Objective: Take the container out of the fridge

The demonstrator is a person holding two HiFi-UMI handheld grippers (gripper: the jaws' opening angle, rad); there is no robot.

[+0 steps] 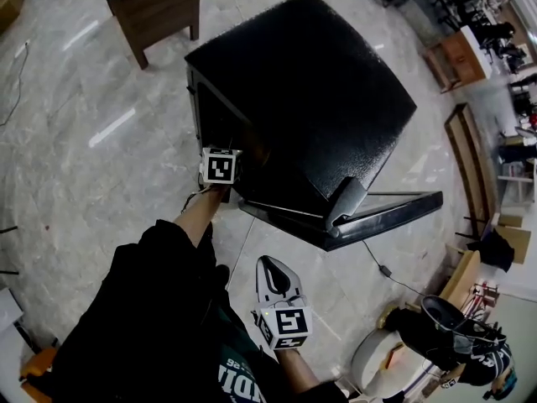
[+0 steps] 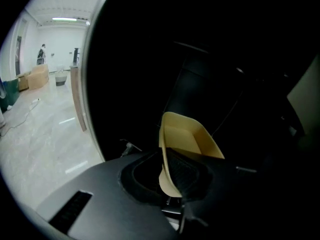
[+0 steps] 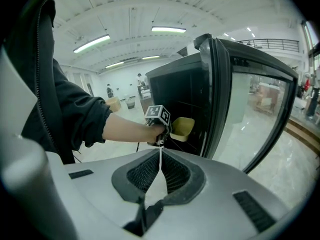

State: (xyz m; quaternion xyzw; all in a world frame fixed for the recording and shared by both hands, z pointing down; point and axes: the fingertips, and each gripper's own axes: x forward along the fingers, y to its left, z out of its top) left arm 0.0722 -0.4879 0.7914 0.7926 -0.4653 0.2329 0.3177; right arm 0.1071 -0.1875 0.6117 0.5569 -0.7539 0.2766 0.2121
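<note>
Inside the black fridge (image 1: 319, 99), just past the front edge of its opening, the left gripper (image 2: 172, 171) is clenched on the near wall of the container (image 2: 187, 136), one pad inside the rim; dark open room lies beyond and above it; the glass door (image 3: 240, 99) stands swung wide to the right, leaving the opening clear, and pale floor (image 1: 101, 141) spreads to the left; the container is pale yellow, open-topped and squarish, with rounded corners and thin walls; the right gripper (image 3: 160, 156) hangs well back from the fridge, its jaws pressed together on nothing.
</note>
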